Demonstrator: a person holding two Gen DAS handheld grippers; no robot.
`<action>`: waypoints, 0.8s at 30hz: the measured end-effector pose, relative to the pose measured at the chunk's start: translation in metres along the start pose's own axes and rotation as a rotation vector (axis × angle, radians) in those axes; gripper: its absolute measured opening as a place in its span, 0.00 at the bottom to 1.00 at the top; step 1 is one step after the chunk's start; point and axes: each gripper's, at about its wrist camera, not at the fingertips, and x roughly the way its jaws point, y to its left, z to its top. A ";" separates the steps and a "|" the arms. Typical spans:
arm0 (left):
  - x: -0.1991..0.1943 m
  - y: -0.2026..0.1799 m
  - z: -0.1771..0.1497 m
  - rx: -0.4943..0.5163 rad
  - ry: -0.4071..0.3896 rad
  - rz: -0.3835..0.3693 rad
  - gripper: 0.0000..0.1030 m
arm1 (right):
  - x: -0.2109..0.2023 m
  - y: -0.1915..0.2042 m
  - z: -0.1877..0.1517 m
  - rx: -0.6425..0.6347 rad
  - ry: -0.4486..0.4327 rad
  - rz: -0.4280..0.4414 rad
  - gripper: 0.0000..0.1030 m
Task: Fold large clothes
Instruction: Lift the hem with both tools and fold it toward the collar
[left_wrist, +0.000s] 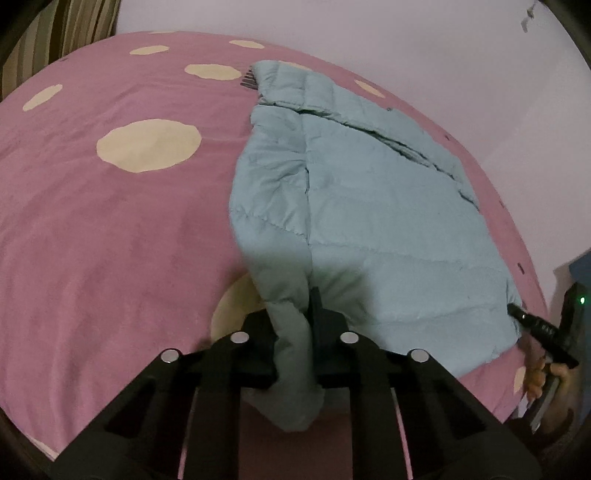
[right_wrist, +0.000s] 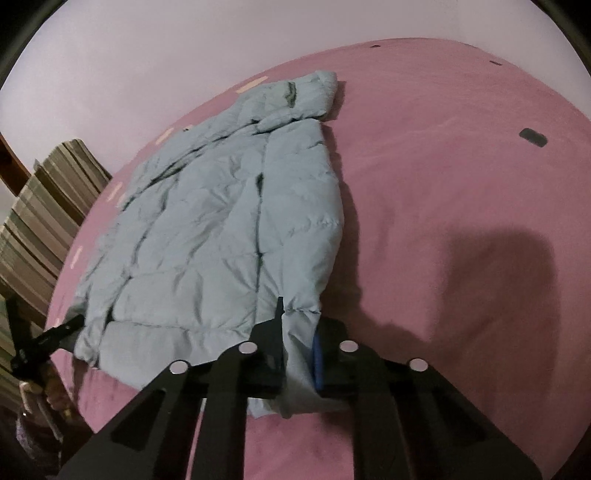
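A light blue quilted puffer jacket (left_wrist: 369, 206) lies flat on a pink bedspread (left_wrist: 110, 221) with cream dots. It also shows in the right wrist view (right_wrist: 207, 229). My left gripper (left_wrist: 295, 332) is shut on the jacket's near left bottom corner, with fabric bunched between its fingers. My right gripper (right_wrist: 299, 343) is shut on the jacket's near right bottom corner. The right gripper also shows at the far right of the left wrist view (left_wrist: 517, 312), at the jacket's hem. The left gripper shows at the left edge of the right wrist view (right_wrist: 70, 325).
The bedspread (right_wrist: 461, 184) spreads wide to the left and right of the jacket. A pale wall (left_wrist: 406, 37) stands behind the bed. Striped curtains (right_wrist: 40, 206) hang at the side. A small dark object (right_wrist: 533, 137) lies on the spread at the far right.
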 end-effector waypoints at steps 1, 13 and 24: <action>-0.002 -0.001 0.000 -0.003 -0.004 0.002 0.10 | -0.002 0.000 0.000 0.011 -0.003 0.021 0.08; -0.051 -0.030 0.077 0.033 -0.189 -0.010 0.06 | -0.040 0.013 0.055 0.090 -0.127 0.216 0.07; 0.014 -0.048 0.210 0.059 -0.227 0.071 0.06 | 0.013 0.018 0.176 0.143 -0.194 0.231 0.07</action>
